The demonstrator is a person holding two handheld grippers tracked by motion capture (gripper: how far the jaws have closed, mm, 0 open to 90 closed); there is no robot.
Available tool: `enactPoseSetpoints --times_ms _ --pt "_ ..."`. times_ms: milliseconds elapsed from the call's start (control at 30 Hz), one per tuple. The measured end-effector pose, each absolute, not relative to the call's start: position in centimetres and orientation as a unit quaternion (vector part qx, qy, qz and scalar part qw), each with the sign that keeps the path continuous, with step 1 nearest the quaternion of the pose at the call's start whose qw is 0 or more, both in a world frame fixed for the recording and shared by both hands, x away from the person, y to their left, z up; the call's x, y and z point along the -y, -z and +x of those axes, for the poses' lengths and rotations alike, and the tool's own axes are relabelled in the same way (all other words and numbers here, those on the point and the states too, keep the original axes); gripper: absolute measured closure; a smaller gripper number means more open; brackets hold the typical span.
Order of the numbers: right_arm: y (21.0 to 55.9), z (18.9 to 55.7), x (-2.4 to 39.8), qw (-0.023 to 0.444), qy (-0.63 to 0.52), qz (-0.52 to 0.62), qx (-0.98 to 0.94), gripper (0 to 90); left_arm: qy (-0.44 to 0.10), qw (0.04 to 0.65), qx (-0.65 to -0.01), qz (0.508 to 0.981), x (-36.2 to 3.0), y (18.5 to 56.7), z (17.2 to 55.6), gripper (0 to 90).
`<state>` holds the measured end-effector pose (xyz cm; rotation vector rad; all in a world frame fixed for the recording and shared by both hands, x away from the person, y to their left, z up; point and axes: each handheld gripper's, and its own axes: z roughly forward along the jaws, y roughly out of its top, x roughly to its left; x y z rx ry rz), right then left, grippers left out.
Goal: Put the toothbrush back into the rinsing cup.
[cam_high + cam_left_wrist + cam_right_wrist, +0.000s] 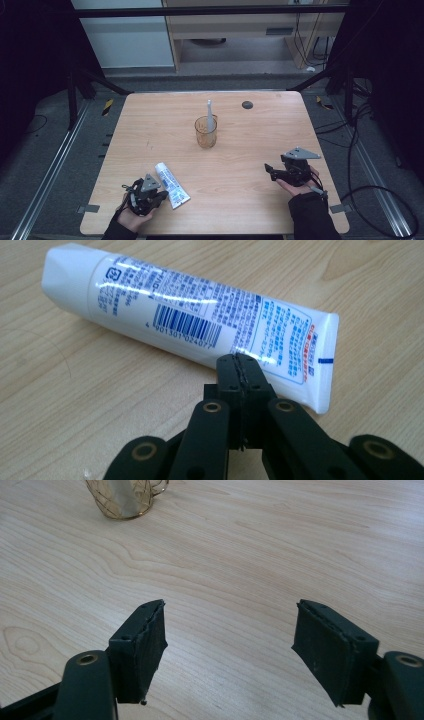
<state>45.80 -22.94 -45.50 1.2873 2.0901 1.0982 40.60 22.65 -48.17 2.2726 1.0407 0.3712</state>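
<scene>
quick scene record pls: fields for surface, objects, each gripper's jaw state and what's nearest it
surface: light wooden table
tube: white toothpaste tube with blue print, lying flat near the front left edge
cup: clear amber plastic cup, upright mid-table, white toothbrush standing in it
left gripper: jaws shut, empty, tips just short of the tube's crimped end; contact cannot be told
right gripper: jaws open, nothing between them, bare table ahead, cup farther off
other: small dark round disc near the far edge
</scene>
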Motion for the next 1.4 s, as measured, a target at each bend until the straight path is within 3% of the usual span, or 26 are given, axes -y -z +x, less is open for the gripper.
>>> enactPoseSetpoints --times_ms 600,1400 --pt "45.8 45.1 23.9 0.224 -0.396 0.478 -0.751 28.4 -0.135 0.296 -0.378 0.867 -21.5 48.4 40.5 89.6" --pt "46.9 44.8 24.2 0.216 -0.387 0.484 -0.754 27.0 -0.144 0.308 -0.363 0.867 -18.7 48.6 43.7 89.7"
